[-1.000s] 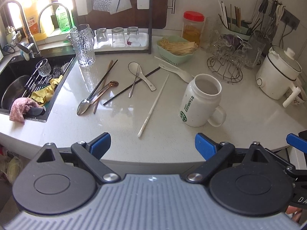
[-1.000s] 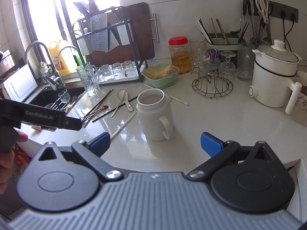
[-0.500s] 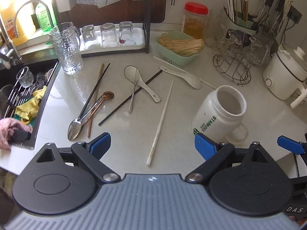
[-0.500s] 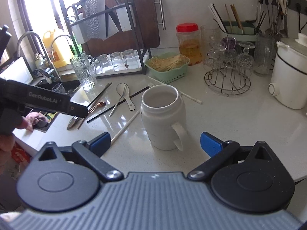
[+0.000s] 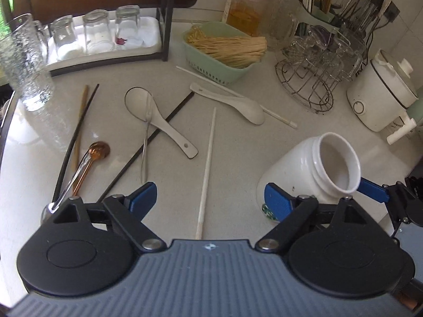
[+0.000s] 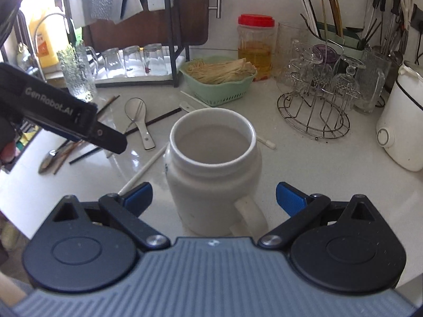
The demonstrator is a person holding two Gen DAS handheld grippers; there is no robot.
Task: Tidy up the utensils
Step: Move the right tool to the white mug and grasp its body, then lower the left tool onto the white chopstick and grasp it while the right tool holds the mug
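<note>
Utensils lie loose on the white counter: a white chopstick point(image 5: 207, 169), two white ceramic spoons point(image 5: 161, 122) point(image 5: 238, 104), a black chopstick point(image 5: 150, 144), a copper spoon point(image 5: 90, 158) and a steel spoon. A white Starbucks mug point(image 6: 211, 166) stands upright and empty. My left gripper point(image 5: 208, 200) is open, low over the counter, with the near end of the white chopstick between its fingers. My right gripper point(image 6: 214, 195) is open, its fingers on either side of the mug, apart from it. The left gripper also shows in the right wrist view point(image 6: 79, 116).
A green basket point(image 5: 211, 60) of sticks, a wire glass rack point(image 5: 312, 79), a white electric pot point(image 5: 380, 97), a red-lidded jar point(image 5: 248, 8) and a utensil caddy stand at the back. A tall glass point(image 5: 23, 63) and a tray of glasses point(image 5: 105, 42) are at the left.
Both grippers have moved forward and down. The left one closed in on the white chopstick; the right one closed in on the mug, which now sits between its fingers.
</note>
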